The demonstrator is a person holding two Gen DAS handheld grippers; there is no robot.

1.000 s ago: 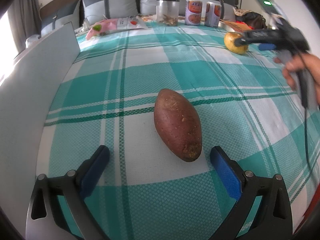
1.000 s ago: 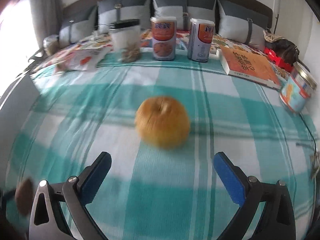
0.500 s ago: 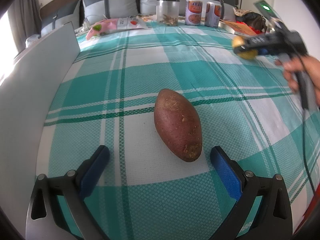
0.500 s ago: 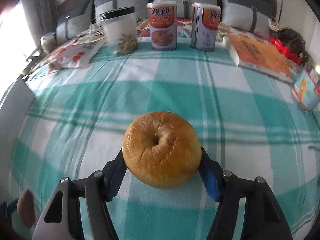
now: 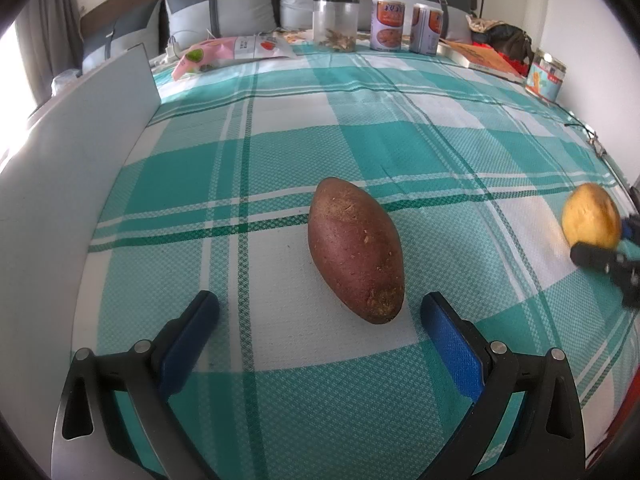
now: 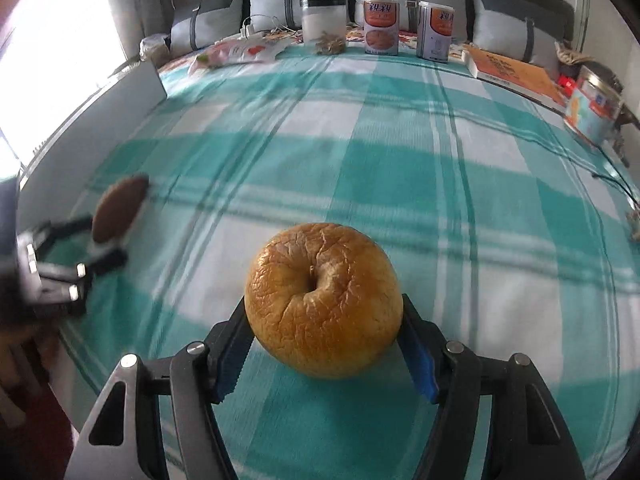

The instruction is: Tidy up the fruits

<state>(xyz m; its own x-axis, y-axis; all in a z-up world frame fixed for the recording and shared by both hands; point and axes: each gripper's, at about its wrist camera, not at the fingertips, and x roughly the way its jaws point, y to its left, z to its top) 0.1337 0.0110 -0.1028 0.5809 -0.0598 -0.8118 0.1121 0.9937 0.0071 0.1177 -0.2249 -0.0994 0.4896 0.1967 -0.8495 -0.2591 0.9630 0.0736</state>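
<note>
My right gripper (image 6: pixel 324 354) clamps the wrinkled yellow apple (image 6: pixel 323 300), stem dimple facing the camera, above the checked bedspread (image 5: pixel 400 140). My left gripper (image 5: pixel 318 320) gapes around the sweet potato (image 5: pixel 354 248), lying lengthwise away from me; cans (image 5: pixel 386 23) line the headboard.

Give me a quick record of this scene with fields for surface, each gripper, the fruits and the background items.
surface: teal and white checked cloth
left gripper: open, reddish-brown oval sweet potato lying between its blue pads, untouched
right gripper: shut on wrinkled yellow-orange round fruit
background: clear jar with black lid, two printed cans, orange book
</note>
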